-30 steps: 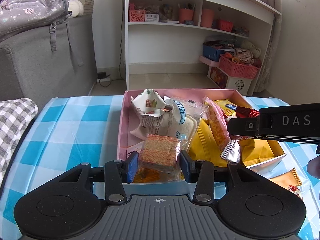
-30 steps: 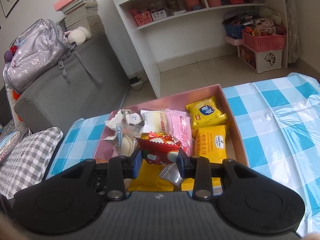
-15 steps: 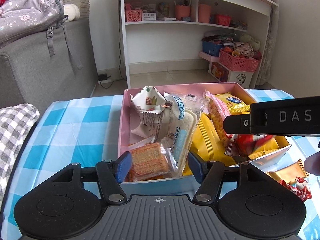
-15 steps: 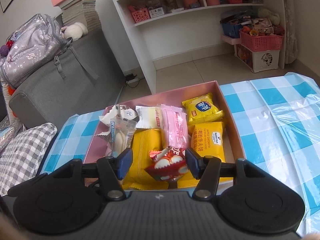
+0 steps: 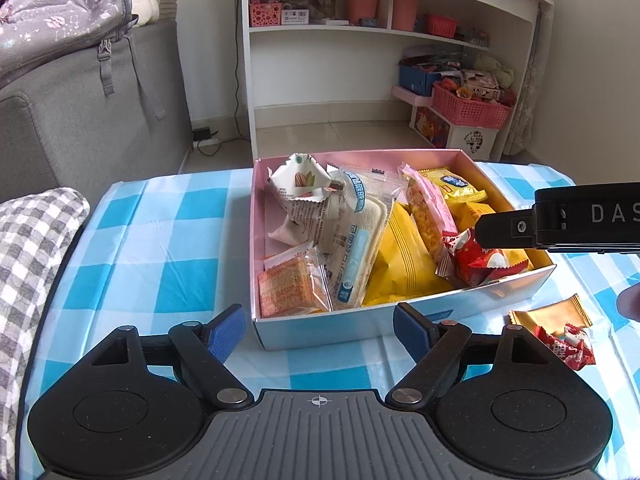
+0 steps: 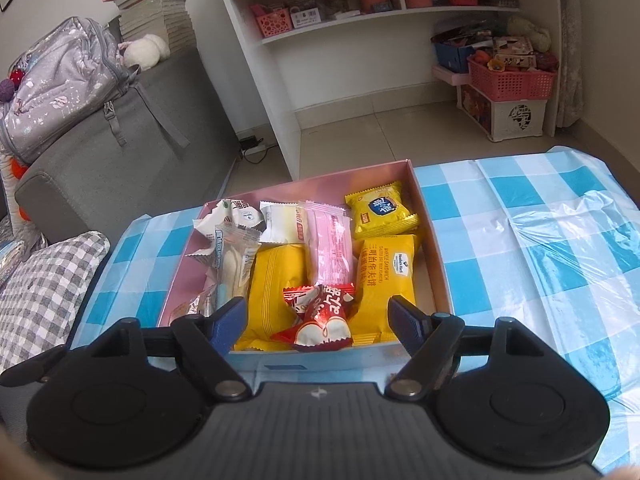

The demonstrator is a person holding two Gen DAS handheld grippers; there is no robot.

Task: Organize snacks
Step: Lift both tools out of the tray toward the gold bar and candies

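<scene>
A pink-lined box [image 5: 400,154] [image 6: 436,248] on the blue checked tablecloth holds several wrapped snacks. An orange wafer pack [image 5: 290,287] lies in its near left corner, just beyond my left gripper [image 5: 320,330], whose jaws are opening with nothing between them. A red snack packet [image 6: 320,316] [image 5: 476,258] rests on the yellow packs at the box's near edge. My right gripper [image 6: 316,320] hovers over it, jaws opening, pads clear of the packet. In the left wrist view the right gripper's finger [image 5: 516,228] reaches in from the right.
On the cloth right of the box lie a gold packet [image 5: 552,314] and a red packet [image 5: 568,346]. A checked cushion [image 5: 28,264] sits at the left. Beyond the table stand a grey sofa [image 5: 80,112] and a white shelf [image 5: 360,40].
Both grippers went from shut on their snacks to open. The orange wafer pack and the red packet now lie in the box. The left gripper drew back from the box.
</scene>
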